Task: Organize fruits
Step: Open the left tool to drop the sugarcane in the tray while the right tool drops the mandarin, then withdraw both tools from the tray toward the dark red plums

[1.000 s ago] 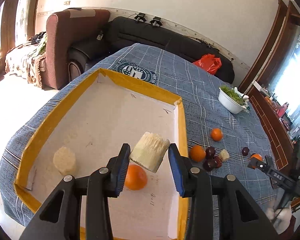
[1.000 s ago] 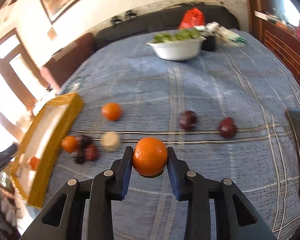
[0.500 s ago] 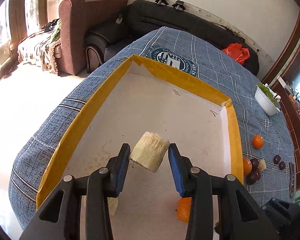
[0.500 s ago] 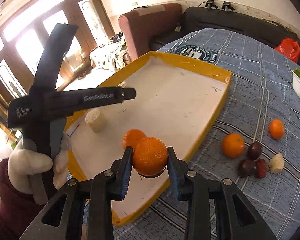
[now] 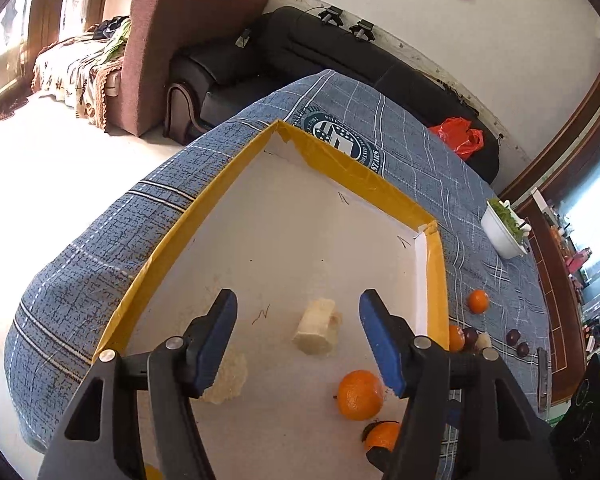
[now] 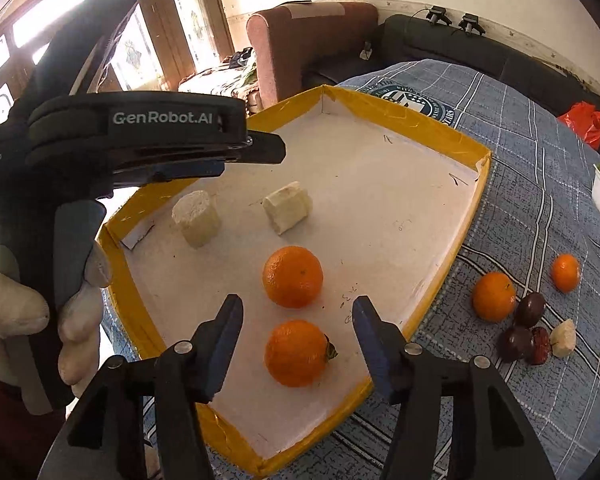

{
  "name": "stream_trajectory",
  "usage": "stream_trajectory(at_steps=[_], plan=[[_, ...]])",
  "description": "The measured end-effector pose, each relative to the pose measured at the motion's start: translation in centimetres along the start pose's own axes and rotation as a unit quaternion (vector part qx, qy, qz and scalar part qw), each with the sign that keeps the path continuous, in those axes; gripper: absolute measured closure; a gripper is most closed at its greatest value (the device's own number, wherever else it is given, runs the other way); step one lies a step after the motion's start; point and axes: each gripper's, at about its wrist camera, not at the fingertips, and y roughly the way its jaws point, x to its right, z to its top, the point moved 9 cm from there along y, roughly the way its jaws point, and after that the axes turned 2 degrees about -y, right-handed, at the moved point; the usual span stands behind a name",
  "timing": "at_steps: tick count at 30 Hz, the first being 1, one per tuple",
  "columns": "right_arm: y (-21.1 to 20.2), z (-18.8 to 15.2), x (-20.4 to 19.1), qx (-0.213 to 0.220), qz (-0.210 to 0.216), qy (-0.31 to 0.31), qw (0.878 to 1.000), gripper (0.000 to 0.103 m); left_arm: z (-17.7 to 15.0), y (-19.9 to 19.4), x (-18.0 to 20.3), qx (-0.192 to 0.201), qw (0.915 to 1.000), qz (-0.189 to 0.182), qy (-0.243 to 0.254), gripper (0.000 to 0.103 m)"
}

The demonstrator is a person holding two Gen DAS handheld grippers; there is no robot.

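A yellow-rimmed white tray point(image 6: 466, 216) point(image 5: 364, 178) lies on the blue plaid cloth. In it are two pale banana chunks point(image 6: 287, 207) point(image 6: 196, 218) and two oranges point(image 6: 293, 276) point(image 6: 296, 353). My right gripper point(image 6: 298, 320) is open, just above the nearer orange. My left gripper point(image 5: 298, 322) is open above the tray, with a banana chunk point(image 5: 316, 332) lying below between its fingers. The left gripper point(image 6: 148, 140) also shows in the right wrist view, over the tray's left side. Outside the tray lie two more oranges point(image 6: 493, 296) point(image 6: 565, 272), dark plums point(image 6: 530, 310) and a banana piece point(image 6: 563, 344).
A white bowl of greens point(image 5: 504, 232) stands at the table's far right. A red bag point(image 5: 458, 138) lies on the black sofa point(image 5: 340, 56) behind the table. A brown armchair point(image 5: 172, 48) is at the left. A dark box point(image 5: 592, 412) sits near the front right.
My left gripper opened and dropped the banana chunk into the tray. My right gripper opened and released the orange into the tray near the front edge.
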Motion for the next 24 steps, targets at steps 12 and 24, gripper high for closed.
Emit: stream_trajectory(at_steps=[12, 24], plan=[[-10.0, -1.8, 8.5, 0.102, -0.105, 0.074, 0.986, 0.028, -2.8, -5.9, 5.7, 0.04, 0.9974, -0.058, 0.013, 0.02], [-22.2, -10.0, 23.2, 0.151, -0.237, 0.209, 0.937, 0.0, -9.0, -3.8, 15.0, -0.006, 0.9907, -0.085, 0.106, 0.019]])
